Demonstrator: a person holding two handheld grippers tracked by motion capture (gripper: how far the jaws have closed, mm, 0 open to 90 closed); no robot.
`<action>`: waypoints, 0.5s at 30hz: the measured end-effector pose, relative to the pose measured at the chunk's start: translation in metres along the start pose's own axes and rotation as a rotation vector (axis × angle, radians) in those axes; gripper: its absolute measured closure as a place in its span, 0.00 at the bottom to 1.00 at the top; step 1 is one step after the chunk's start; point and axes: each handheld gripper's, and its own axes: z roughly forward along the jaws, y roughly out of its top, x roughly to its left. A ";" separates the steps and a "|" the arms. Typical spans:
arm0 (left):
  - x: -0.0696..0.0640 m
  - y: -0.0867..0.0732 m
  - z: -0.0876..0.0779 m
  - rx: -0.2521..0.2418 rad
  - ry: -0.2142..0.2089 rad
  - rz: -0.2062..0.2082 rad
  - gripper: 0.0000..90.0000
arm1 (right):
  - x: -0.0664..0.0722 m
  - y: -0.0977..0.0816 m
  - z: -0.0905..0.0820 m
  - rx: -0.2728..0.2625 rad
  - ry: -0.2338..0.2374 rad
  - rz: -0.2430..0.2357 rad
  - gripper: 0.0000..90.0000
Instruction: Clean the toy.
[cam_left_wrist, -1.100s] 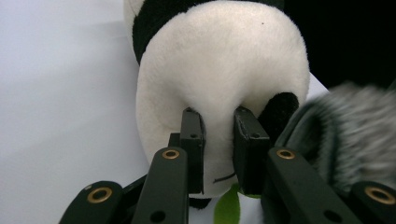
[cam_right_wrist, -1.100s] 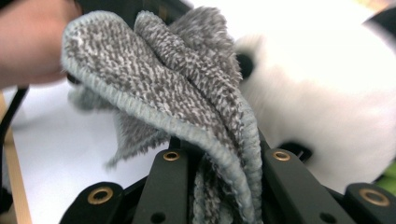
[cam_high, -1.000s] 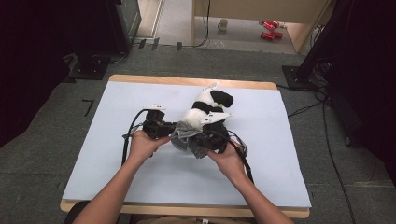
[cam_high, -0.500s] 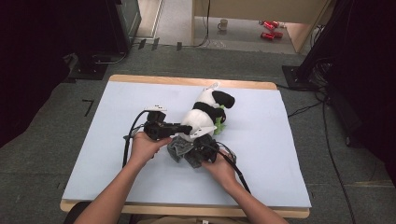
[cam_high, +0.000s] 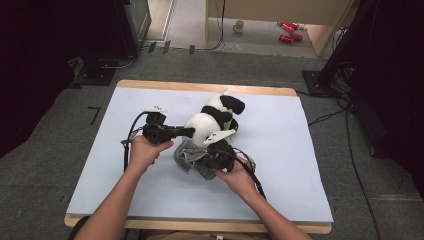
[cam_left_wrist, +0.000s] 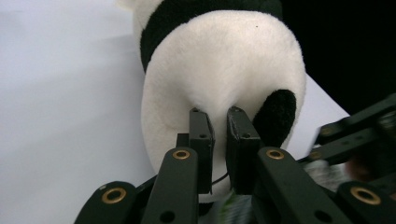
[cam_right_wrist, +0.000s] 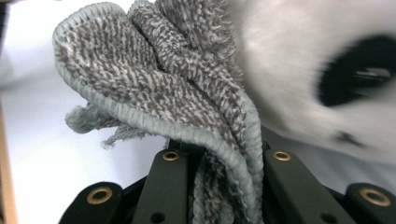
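In the high view, the panda toy lies near the middle of the pale blue table, its long axis slanting from near-left to far-right, head toward the far edge. Bare surface lies open on every side — widest at the right and along the near edge. The left gripper meets the toy's white body from the left; the right gripper sits just in front of it, on the grey cloth bunched against the toy's near end.

In the left gripper view, the 2 jaws stand pressed nearly together, pinching the white plush of the panda toy — the body rises straight away from them.

In the right gripper view, the jaws clamp the grey cloth, which fans upward, with the toy's face just to its right.
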 end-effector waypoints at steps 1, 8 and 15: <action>0.003 0.000 -0.004 0.003 0.005 0.000 0.93 | 0.001 0.002 -0.003 -0.011 0.000 0.000 0.87; 0.020 0.000 -0.023 0.010 0.050 0.001 0.93 | -0.016 0.003 -0.022 -0.045 -0.020 0.041 0.87; 0.036 -0.001 -0.035 0.010 0.091 -0.015 0.93 | -0.040 -0.002 -0.034 -0.060 -0.058 0.115 0.86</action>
